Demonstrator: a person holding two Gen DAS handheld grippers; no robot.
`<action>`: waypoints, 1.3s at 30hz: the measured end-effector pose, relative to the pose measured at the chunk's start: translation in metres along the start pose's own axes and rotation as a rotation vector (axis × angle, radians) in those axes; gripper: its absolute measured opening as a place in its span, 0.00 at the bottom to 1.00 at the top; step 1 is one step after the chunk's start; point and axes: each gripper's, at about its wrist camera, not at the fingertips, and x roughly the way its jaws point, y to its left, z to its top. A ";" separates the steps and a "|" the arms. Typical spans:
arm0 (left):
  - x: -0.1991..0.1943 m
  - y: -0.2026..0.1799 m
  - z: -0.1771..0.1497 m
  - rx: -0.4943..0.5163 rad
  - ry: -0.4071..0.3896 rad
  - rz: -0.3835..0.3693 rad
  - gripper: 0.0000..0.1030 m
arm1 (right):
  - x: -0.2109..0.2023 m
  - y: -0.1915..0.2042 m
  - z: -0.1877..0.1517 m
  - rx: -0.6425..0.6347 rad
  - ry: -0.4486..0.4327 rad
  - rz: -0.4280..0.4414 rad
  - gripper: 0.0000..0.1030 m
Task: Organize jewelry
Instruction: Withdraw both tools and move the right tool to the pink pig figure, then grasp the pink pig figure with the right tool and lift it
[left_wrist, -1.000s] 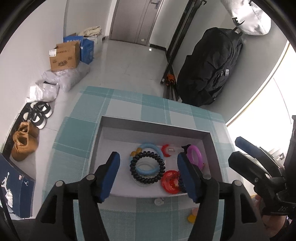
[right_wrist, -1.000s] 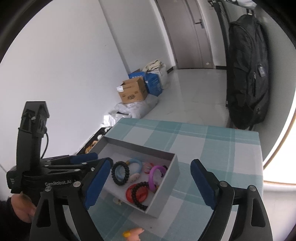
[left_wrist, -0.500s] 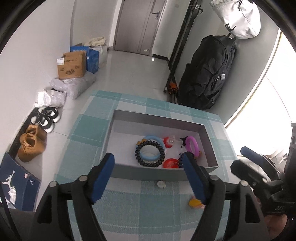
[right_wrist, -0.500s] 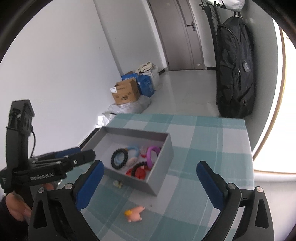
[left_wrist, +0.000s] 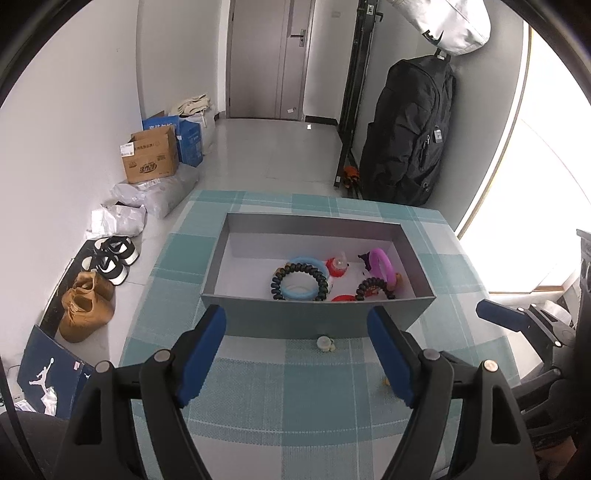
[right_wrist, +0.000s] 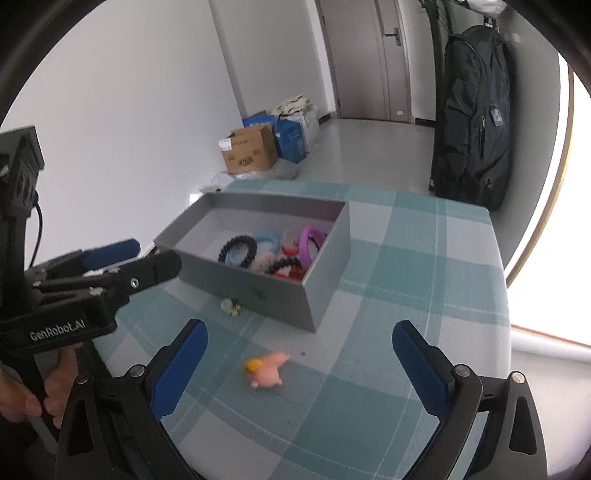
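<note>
An open grey box (left_wrist: 317, 221) stands on the teal checked cloth. Inside lie a black beaded bracelet (left_wrist: 299, 284), a blue ring (left_wrist: 301, 263), a purple ring (left_wrist: 382, 260) and red pieces (left_wrist: 336, 267). A small white piece (left_wrist: 325, 343) rests on the cloth just before the box's near wall. My left gripper (left_wrist: 297, 317) hovers open and empty short of that wall. In the right wrist view, a pink and yellow piece (right_wrist: 267, 371) lies on the cloth between the box (right_wrist: 258, 291) and my right gripper (right_wrist: 301, 328), which is wide open and empty.
A person's hand (right_wrist: 55, 387) holds the left gripper (right_wrist: 147, 254) at the left of the right wrist view. The cloth's left edge (left_wrist: 147, 295) drops to a floor with shoes (left_wrist: 86, 306) and cartons (left_wrist: 149, 158). A black backpack (left_wrist: 410, 140) hangs by the bright window.
Both grippers have drawn back from the box, which now looks farther away. Both pairs of jaws stand wider. The pink and yellow piece has come into the right wrist view.
</note>
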 end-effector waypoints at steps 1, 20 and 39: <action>0.000 0.001 -0.001 -0.001 0.003 -0.001 0.74 | 0.000 0.000 -0.002 -0.001 0.006 -0.002 0.98; 0.010 0.021 -0.007 -0.086 0.071 0.032 0.74 | 0.028 0.020 -0.018 -0.092 0.133 0.018 0.67; 0.016 0.028 -0.008 -0.114 0.110 0.030 0.74 | 0.038 0.028 -0.020 -0.119 0.171 0.022 0.25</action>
